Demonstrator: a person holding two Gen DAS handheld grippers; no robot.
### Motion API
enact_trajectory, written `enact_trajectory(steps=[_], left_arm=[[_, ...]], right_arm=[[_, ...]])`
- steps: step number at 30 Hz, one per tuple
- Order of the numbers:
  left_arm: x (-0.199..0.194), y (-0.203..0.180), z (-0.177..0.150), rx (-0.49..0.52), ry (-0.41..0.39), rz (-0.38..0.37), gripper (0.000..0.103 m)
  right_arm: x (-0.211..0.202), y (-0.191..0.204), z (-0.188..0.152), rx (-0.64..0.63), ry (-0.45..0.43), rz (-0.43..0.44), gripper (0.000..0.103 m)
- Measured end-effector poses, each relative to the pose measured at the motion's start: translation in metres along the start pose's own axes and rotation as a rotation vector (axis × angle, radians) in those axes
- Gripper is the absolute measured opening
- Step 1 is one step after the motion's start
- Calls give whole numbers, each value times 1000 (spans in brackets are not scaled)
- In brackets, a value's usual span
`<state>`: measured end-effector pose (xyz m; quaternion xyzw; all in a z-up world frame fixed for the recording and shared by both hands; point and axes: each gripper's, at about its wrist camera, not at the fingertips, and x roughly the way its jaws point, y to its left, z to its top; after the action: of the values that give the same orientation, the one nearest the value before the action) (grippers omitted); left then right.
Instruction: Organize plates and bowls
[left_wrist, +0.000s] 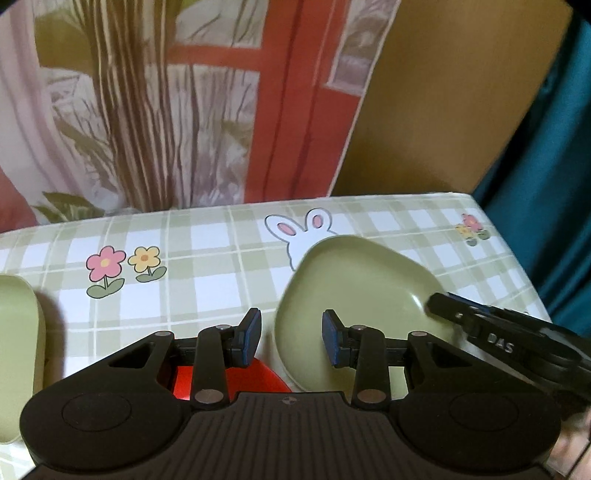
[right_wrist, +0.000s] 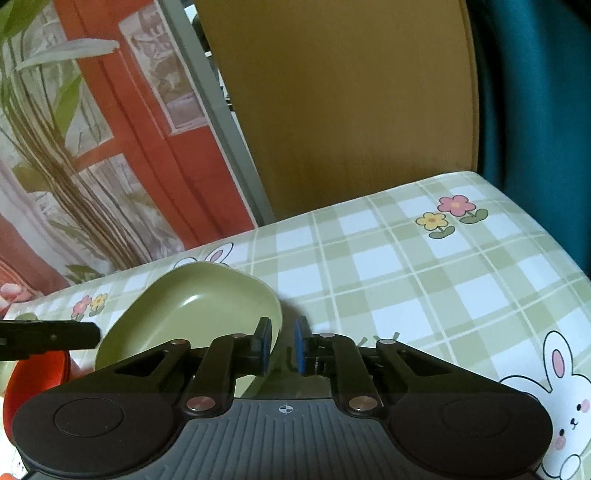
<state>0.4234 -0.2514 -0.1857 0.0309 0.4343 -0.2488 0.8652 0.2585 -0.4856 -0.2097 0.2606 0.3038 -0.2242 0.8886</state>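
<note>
A green heart-shaped plate (left_wrist: 354, 280) sits tilted on the checked tablecloth; it also shows in the right wrist view (right_wrist: 192, 306). My right gripper (right_wrist: 282, 343) has its left finger inside the plate's right rim and its right finger outside, the jaws narrowly apart around the rim; in the left wrist view its fingers (left_wrist: 443, 306) reach onto that rim. My left gripper (left_wrist: 291, 332) is open and empty, its jaws straddling the plate's left edge. A red bowl (left_wrist: 266, 376) lies under it, also in the right wrist view (right_wrist: 37, 376). Another green dish (left_wrist: 18, 350) is at far left.
The table (right_wrist: 424, 280) has a green checked cloth with flowers and rabbits. A wooden chair back (right_wrist: 351, 110) stands behind it, a teal curtain (right_wrist: 546, 129) to the right, and a printed wall hanging (left_wrist: 147, 110) at the back left.
</note>
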Motion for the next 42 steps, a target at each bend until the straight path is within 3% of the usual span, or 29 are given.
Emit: enact_trajectory(steps=[3,10,14,26,33,42], left_arm=[[8,-2,0,13,15,4,29],[14,-15,-2,105,11,55,29],[14,-18,-4,136,4,100,11],[-3,-14,-17,83,33,-28,7],[-34,-24,-40,99,-2,-57,7],[-94,-11,-64,65,-74,-91,7]], right_arm=[[2,0,1,12,5,3,8],[6,0,0,39,15,5,7],[8,0,-2,55,9,-3,6],[-14,-14,-5,116,-13,-46,4],[-40,-26,-15,160,-25,-45,5],[-83,-9,-26,180,-53,-19,6]])
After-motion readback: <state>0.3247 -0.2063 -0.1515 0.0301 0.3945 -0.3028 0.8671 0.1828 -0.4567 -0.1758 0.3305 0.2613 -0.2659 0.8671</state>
